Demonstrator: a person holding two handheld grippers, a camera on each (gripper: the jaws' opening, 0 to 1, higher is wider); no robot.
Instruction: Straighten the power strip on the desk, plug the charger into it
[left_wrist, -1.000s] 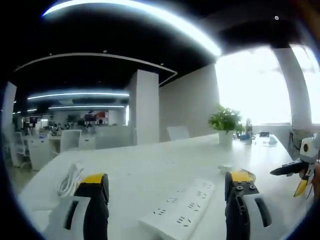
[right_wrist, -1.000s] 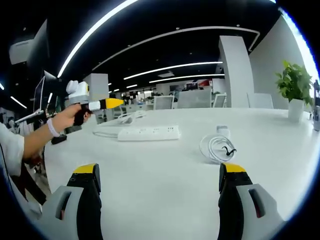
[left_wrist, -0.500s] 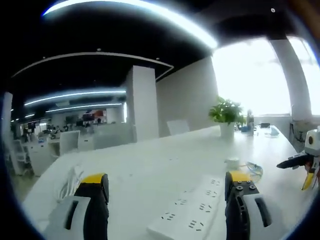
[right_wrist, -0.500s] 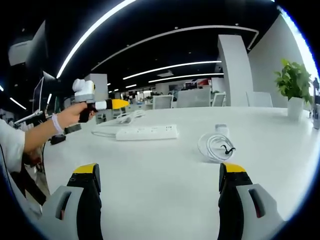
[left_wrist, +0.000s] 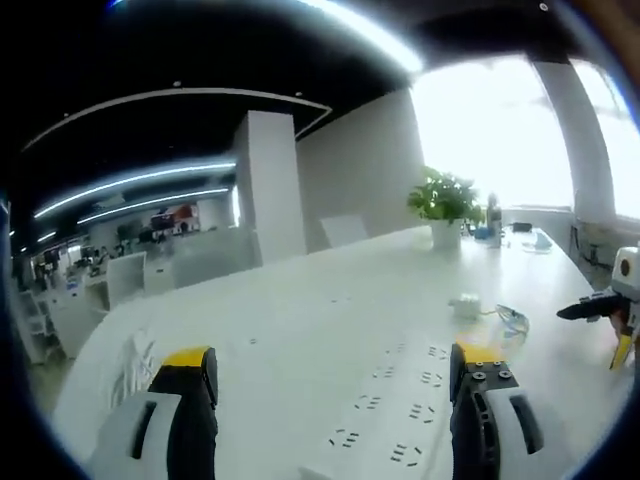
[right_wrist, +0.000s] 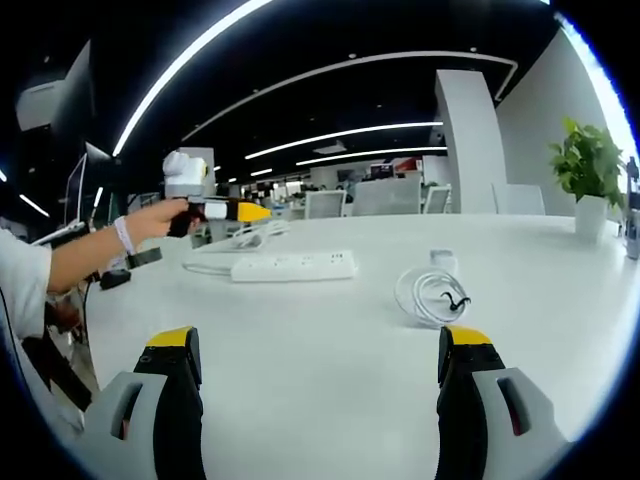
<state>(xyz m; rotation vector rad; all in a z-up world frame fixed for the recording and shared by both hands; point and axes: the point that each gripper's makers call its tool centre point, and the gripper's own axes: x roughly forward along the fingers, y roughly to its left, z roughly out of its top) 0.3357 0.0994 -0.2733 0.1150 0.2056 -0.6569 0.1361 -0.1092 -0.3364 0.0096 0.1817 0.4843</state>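
Long white plastic power strip (right_wrist: 293, 266) flat on glossy white tabletop (right_wrist: 330, 350); coiled white charger cable (right_wrist: 432, 296) near its right end. Both claws (left_wrist: 335, 372) (right_wrist: 318, 352) apart, empty.

A leafy green plant in a white pot (left_wrist: 446, 205) stands at the far end of the broad white desk (left_wrist: 300, 330), near the bright window. A square white pillar (right_wrist: 468, 140) rises behind the desk, with white office chairs (right_wrist: 390, 197) along its far edge. Long white ceiling light strips (right_wrist: 345, 134) curve across the dark ceiling.
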